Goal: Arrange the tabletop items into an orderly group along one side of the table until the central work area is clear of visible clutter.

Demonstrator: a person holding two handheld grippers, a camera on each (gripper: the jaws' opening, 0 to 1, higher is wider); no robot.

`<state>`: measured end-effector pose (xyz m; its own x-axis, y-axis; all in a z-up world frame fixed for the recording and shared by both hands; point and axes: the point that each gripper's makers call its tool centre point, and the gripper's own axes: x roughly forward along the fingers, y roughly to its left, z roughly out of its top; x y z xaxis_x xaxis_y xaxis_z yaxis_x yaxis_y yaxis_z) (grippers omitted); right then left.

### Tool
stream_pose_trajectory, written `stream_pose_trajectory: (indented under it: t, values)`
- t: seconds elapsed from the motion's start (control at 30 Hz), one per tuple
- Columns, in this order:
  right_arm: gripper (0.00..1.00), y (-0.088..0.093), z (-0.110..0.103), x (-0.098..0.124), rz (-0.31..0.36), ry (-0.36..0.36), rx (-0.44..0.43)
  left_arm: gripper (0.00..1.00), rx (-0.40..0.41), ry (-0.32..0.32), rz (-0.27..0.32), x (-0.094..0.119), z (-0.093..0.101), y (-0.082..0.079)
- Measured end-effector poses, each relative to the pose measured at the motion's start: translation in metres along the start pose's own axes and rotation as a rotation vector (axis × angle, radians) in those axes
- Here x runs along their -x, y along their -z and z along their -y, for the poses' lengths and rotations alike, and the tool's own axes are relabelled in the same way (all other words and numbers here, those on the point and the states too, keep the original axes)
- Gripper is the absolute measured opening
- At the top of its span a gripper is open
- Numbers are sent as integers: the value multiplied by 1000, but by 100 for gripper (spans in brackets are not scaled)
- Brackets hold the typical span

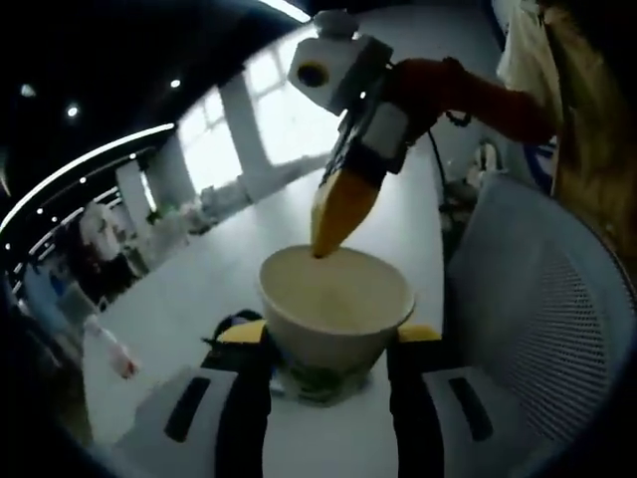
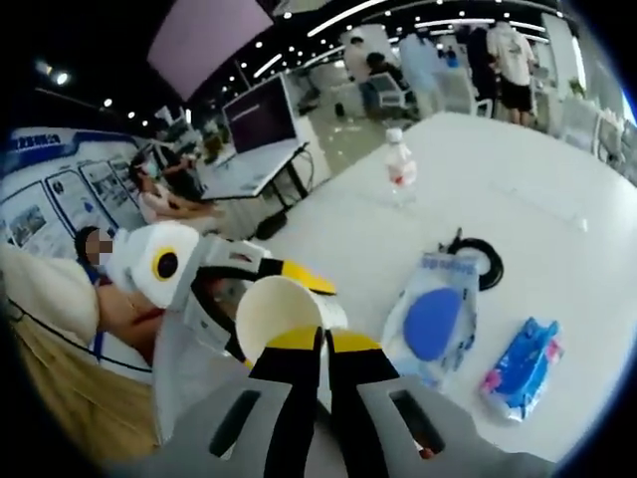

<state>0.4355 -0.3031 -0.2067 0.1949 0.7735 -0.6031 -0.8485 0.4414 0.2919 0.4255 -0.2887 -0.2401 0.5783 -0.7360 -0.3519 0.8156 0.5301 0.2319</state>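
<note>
While the left gripper [image 1: 328, 354] clamps a white bowl [image 1: 335, 299] between its jaws in the left gripper view, the right gripper [image 1: 343, 204] dips its closed yellow tips over the rim. Across in the right gripper view, jaws are together by the bowl; a water bottle [image 2: 400, 166], blue-printed packet [image 2: 434, 319], tissue pack [image 2: 522, 366] and black cable [image 2: 480, 257] lie scattered on the table [image 2: 557, 199], so most tidying seems undone.

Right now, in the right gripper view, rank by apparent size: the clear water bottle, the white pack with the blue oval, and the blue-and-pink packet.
1. White pack with the blue oval, largest.
2. Blue-and-pink packet.
3. Clear water bottle, smallest, but it stands farthest from the camera, so its real rank is unsure.
</note>
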Motion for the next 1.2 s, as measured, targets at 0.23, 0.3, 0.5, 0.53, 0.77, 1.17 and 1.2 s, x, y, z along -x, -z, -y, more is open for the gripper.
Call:
stream_pose_trajectory:
  t: [0.23,0.3,0.5,0.53,0.77,1.17,1.2]
  values:
    - [16,-13,5,4,95,22,14,43,115,-25,58,1,-5,-9]
    - [25,-17,8,6,123,23,6,43,130,-39,55,1,-7,-9]
    - [51,-28,14,9,223,29,-19,43,194,-74,56,-1,-14,-7]
    - [55,-30,16,10,237,35,-27,43,206,-80,57,-1,-16,-7]
    - [77,-27,29,11,248,71,-19,43,251,-113,49,-3,-27,-3]
    - [100,-15,50,14,223,128,4,43,278,-191,39,-5,-52,2]
    - [100,-16,51,15,231,127,1,43,276,-196,33,-6,-54,2]
